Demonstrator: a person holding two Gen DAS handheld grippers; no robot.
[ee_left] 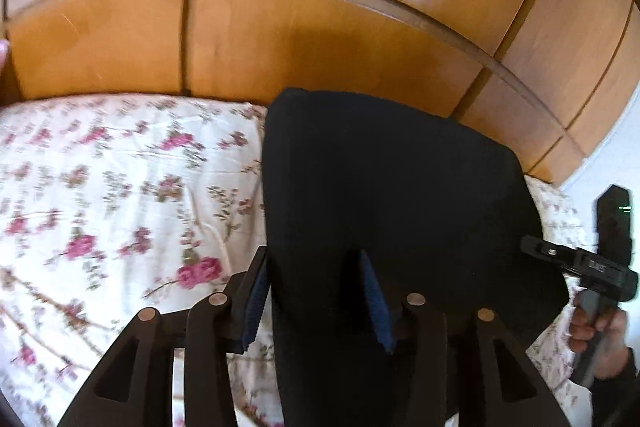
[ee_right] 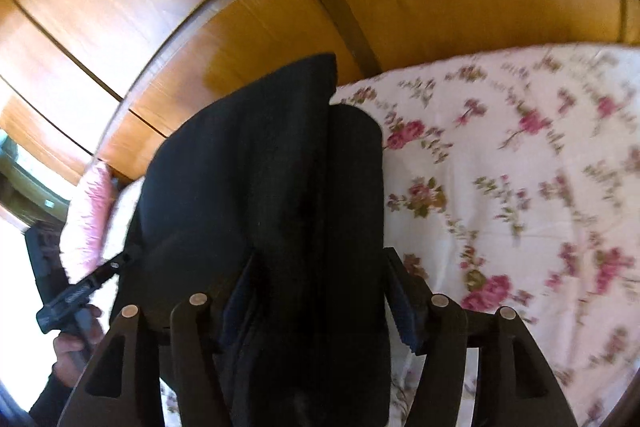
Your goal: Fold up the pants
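Observation:
Black pants (ee_left: 384,187) lie on a floral bed sheet (ee_left: 120,187), running away from me toward the wooden wardrobe. My left gripper (ee_left: 316,291) has its blue-padded fingers (ee_left: 256,303) on either side of the near end of the cloth, jaws closed on a bunched fold. My right gripper (ee_right: 320,295) likewise holds the pants (ee_right: 260,167) between its fingers (ee_right: 404,311). The right gripper also shows in the left wrist view (ee_left: 576,263) at the pants' right edge, and the left gripper shows in the right wrist view (ee_right: 80,291) at the left edge.
A wooden wardrobe (ee_left: 320,27) with panelled doors stands just beyond the bed's far edge. A pink pillow (ee_right: 86,211) lies at the left of the bed. The floral sheet (ee_right: 520,187) spreads wide on either side of the pants.

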